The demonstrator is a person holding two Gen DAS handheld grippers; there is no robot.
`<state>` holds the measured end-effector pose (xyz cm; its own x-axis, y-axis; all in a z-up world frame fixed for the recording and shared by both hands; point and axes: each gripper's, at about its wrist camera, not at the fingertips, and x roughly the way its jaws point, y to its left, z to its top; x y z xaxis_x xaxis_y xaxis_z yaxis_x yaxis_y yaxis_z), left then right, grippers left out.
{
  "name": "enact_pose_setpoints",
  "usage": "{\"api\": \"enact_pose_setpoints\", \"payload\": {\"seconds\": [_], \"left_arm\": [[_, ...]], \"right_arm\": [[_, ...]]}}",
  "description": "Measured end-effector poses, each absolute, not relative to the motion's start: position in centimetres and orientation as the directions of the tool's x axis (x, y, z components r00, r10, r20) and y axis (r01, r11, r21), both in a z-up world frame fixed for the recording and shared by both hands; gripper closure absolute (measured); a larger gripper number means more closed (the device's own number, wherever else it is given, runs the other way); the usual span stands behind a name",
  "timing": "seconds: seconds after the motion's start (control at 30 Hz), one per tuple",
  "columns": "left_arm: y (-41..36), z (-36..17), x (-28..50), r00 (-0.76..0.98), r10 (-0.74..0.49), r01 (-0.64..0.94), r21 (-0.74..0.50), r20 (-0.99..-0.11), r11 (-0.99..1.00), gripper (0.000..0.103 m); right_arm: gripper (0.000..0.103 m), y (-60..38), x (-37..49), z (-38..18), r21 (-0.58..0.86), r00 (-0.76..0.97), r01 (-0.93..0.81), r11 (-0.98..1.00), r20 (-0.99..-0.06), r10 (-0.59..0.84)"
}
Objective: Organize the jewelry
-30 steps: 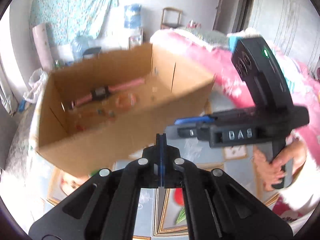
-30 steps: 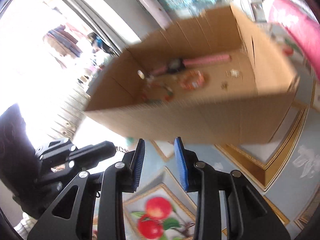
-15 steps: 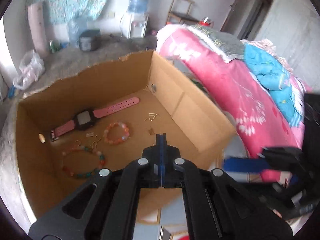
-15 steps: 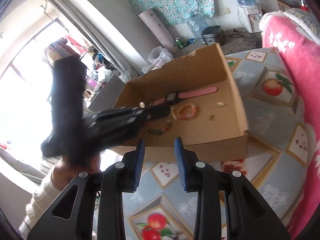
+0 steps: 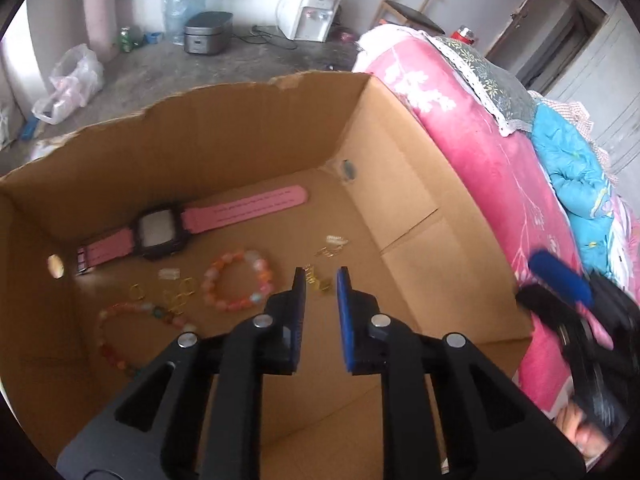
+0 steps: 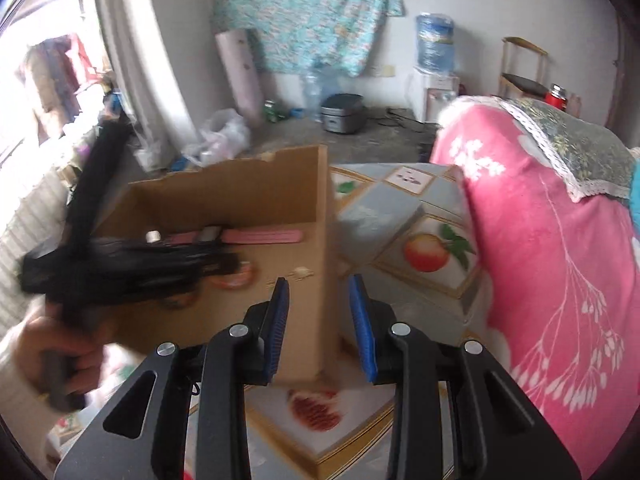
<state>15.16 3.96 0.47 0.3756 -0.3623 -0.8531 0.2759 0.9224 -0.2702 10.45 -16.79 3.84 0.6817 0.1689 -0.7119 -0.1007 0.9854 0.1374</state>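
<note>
An open cardboard box [image 5: 240, 128] holds a pink-strapped watch [image 5: 160, 228], an orange bead bracelet [image 5: 236, 280], a multicolour bead bracelet [image 5: 132, 320] and small gold rings [image 5: 176, 292]. My left gripper [image 5: 320, 276] hangs over the box floor with its jaws opening. Nothing is between its pads, and a tiny gold piece [image 5: 319, 282] lies on the floor below the gap. My right gripper [image 6: 318, 284] is open and empty outside the box's near right corner [image 6: 324, 240]. In the right wrist view the left gripper [image 6: 132, 264] is a dark blur over the box.
A pink flowered blanket [image 6: 540, 240] rises to the right of the box. A fruit-patterned cloth [image 6: 424, 252] covers the surface under it. More gold bits [image 5: 332, 246] lie near the box's right wall. A hand [image 6: 60, 344] holds the left gripper's handle.
The left gripper went from in front of the box to above its inside, and its shut jaws parted. The right gripper's view swung right, so the box now sits to its left.
</note>
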Motion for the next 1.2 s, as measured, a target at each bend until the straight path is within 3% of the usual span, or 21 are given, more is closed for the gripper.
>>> {"api": "enact_pose_setpoints", "payload": {"seconds": [0.23, 0.33, 0.43, 0.5, 1.03, 1.2], "left_arm": [[6.0, 0.1, 11.8, 0.339, -0.286, 0.245, -0.209, -0.896, 0.947, 0.087], [5.8, -0.4, 9.9, 0.33, -0.237, 0.274, -0.147, -0.914, 0.95, 0.087], [6.5, -0.8, 7.9, 0.309, -0.273, 0.253, -0.198, -0.911, 0.947, 0.088], [6.9, -1.1, 6.0, 0.318, -0.293, 0.237, -0.224, -0.902, 0.945, 0.087], [5.1, -0.7, -15.1, 0.498, -0.343, 0.272, -0.232, -0.796, 0.934, 0.089], [5.1, 0.1, -18.3, 0.592, -0.277, 0.283, -0.126, -0.757, 0.951, 0.085]], "right_arm": [[0.068, -15.5, 14.2, -0.7, -0.003, 0.568, -0.117, 0.993, -0.82, 0.064], [0.068, -15.9, 13.7, -0.8, 0.04, 0.542, -0.097, 0.994, -0.836, 0.087], [0.068, -15.1, 11.9, -1.3, -0.036, 0.528, -0.113, 0.993, -0.849, 0.029], [0.068, -15.3, 10.0, -2.0, 0.021, 0.511, -0.129, 0.991, -0.855, 0.084], [0.068, -15.4, -11.0, -1.3, 0.14, 0.587, -0.152, 0.978, -0.784, 0.203], [0.068, -14.2, -15.0, -0.3, 0.087, 0.632, -0.175, 0.981, -0.754, 0.18]]}}
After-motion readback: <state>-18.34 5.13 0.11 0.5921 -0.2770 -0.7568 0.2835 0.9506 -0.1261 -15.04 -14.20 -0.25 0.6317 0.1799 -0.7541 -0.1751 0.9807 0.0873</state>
